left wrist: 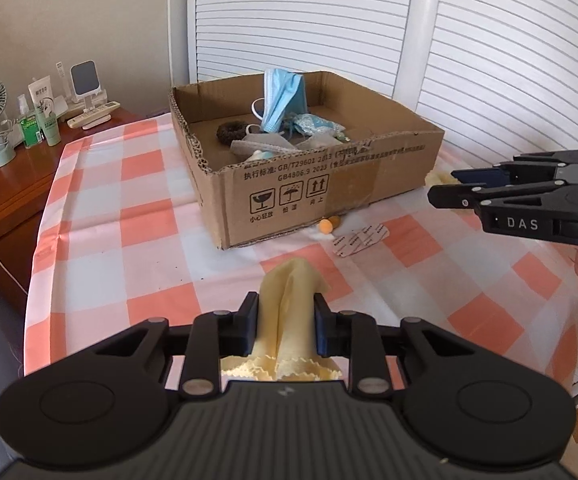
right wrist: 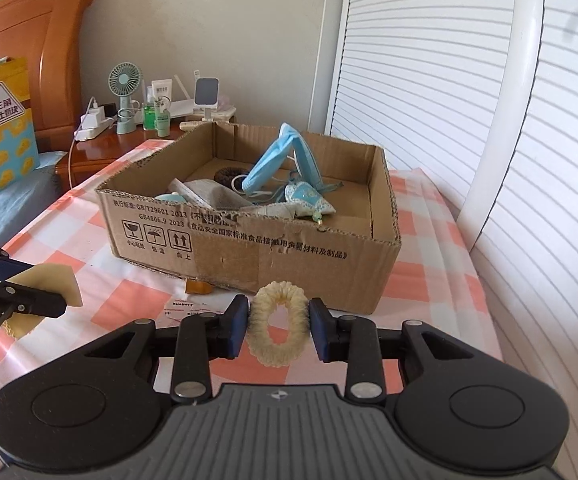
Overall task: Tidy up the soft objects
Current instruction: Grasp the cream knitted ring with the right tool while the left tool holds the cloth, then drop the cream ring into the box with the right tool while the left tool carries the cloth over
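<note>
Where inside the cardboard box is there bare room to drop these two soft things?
In the brown cardboard box, the bare floor shows at its right end, beside the embroidered blue pouch. The middle and left are crowded: blue face mask, dark hair scrunchie, grey cloths.

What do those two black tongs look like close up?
Both are matte black plastic. Each has a ribbed grey body flanked by two round discs, with jointed link bars fastened by silver rivets leading to dark blue pads. The left tongs and right tongs look alike. White letters "DAS" mark the right one's side. No cables or sleeves are visible.
</note>
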